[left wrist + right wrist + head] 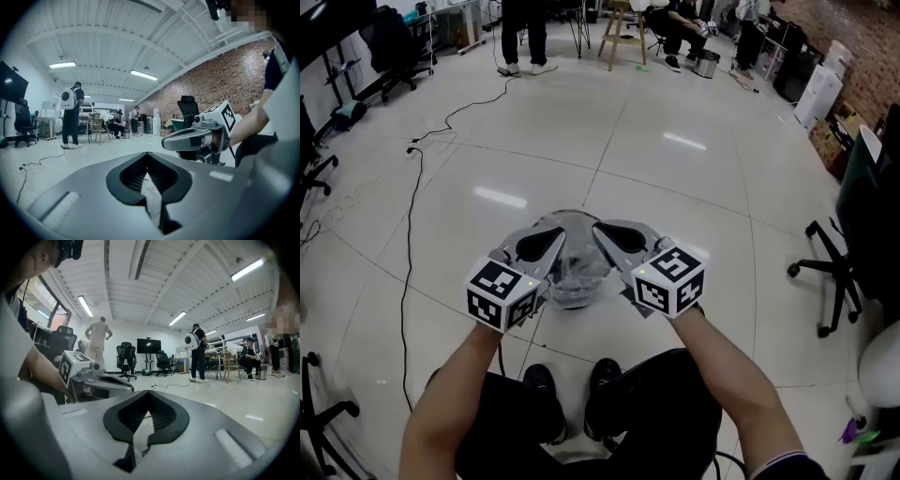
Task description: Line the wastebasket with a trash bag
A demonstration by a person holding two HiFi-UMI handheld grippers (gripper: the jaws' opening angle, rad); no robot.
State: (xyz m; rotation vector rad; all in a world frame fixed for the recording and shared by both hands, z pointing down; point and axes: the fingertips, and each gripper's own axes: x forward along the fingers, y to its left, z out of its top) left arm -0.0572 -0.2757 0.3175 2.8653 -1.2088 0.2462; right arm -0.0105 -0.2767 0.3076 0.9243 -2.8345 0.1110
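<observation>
Your left hand-held gripper [147, 157] and right hand-held gripper [149, 395] are each clamped shut on a pinch of the trash bag [575, 267], which hangs between them. It looks like thin, limp, slippery film, nearly weightless and easily torn, so grip the mouth edge, not the body. Just below them a dark rim, probably the wastebasket [572, 302], stands on glossy floor tiles [675, 178]. Beyond the grippers are a trailing cable [412, 216], an office chair [830, 272], people [523, 33] and a brick wall [220, 79].

We see a glossy white tiled floor [675, 178], a brick wall [220, 79] on one side, black office chairs [124, 352], a trailing cable [412, 225], and ceiling strip lights [86, 305].
</observation>
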